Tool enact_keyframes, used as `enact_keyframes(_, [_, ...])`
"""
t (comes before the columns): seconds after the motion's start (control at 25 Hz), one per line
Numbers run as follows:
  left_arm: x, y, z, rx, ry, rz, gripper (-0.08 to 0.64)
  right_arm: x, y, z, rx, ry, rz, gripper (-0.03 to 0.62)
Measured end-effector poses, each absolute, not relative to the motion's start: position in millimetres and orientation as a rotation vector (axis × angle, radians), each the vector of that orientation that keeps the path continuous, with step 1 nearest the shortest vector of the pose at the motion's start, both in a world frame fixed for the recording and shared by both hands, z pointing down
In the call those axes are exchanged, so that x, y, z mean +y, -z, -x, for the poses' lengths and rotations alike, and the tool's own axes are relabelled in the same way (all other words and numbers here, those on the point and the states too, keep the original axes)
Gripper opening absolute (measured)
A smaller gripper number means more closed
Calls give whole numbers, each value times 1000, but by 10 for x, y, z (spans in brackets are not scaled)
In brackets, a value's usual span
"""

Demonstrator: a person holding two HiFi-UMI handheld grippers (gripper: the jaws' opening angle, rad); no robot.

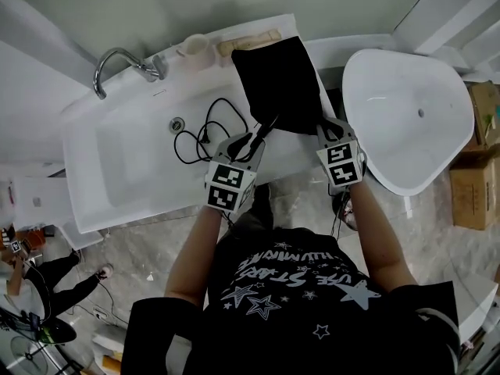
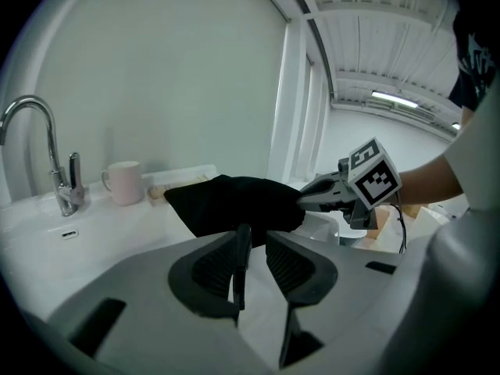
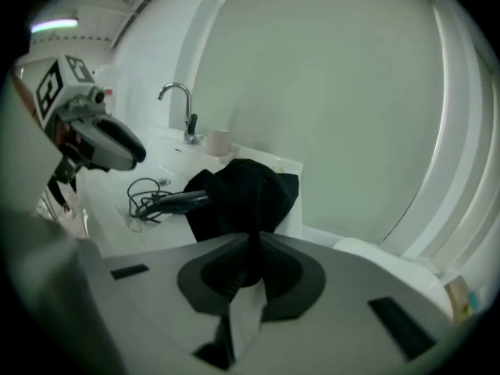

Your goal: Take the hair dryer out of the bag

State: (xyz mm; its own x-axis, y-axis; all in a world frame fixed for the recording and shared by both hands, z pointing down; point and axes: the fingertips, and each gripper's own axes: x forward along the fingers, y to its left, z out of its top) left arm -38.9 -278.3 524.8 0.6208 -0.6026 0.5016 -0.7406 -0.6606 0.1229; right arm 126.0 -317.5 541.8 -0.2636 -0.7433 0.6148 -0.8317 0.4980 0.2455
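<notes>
R fingers pinched on black bag; L fingers half-open, empty.

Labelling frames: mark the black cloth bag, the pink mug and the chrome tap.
black cloth bag [image 1: 277,84], head view, its middle.
pink mug [image 2: 125,182], left gripper view, body.
chrome tap [image 2: 55,162], left gripper view, neck.
</notes>
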Motion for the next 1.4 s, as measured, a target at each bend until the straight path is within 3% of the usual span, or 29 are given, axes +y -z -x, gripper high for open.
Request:
enact_keyframes(0.52, [-3151, -5646, -80, -858, -767, -2538, 147, -3203, -5407, -1278, -2116, -400, -1346, 23])
enact_keyframes(0.88, [-3335, -5928, -246, -812, -848, -2465, 255, -3264, -5386, -1273, -2148, -425, -1361, 23])
enact_keyframes(1.4, [-3650, -6069, -347, -827, -876, -2429, 255, -3267, -5480, -1296, -2111, -460, -1349, 25])
